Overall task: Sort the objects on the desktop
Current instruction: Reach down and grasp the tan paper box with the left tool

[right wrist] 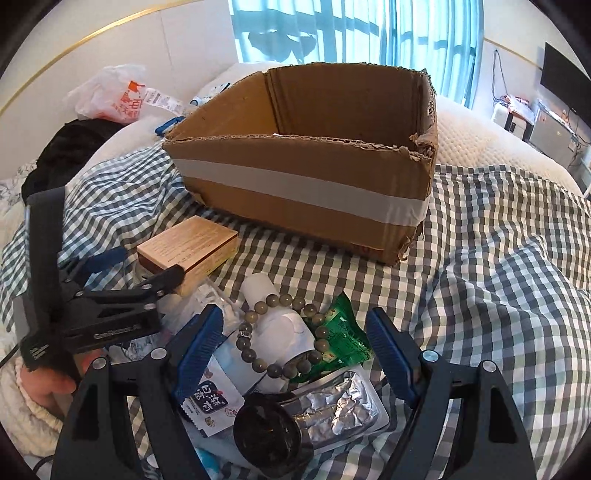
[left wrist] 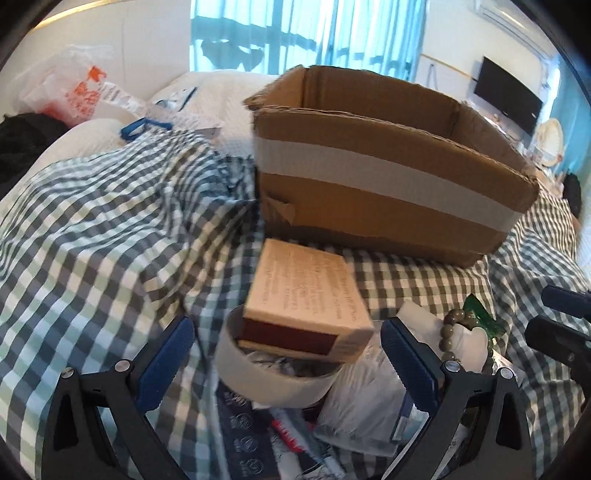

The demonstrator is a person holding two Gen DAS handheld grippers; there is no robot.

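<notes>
Checked cloth (right wrist: pixel 498 258) in green and white covers the bed, and a window with blue curtains (right wrist: pixel 369 33) lets light in behind it. On the cloth sits a big brown cardboard box (right wrist: pixel 306 192) with a pale tape stripe around it. Its top is open.

In front of the box lies a heap of small things. A little tan box (left wrist: pixel 306 306) with tiny print rests tilted on a roll of tape (left wrist: pixel 266 373). Near it is a string of round beads (right wrist: pixel 280 332) draped over a white bottle (right wrist: pixel 277 317). A green packet (right wrist: pixel 343 328) lies just beside the beads, and a silver pill sheet (right wrist: pixel 332 406) lies close by, next to a dark round lid (right wrist: pixel 269 428).

The left gripper (left wrist: pixel 286 354) has its jaws wide apart, with the tape roll and the tan box between its blue pads, not pinched. The right gripper (right wrist: pixel 295 350) also stands wide open, with the beads and bottle between its fingers, not squeezed.
</notes>
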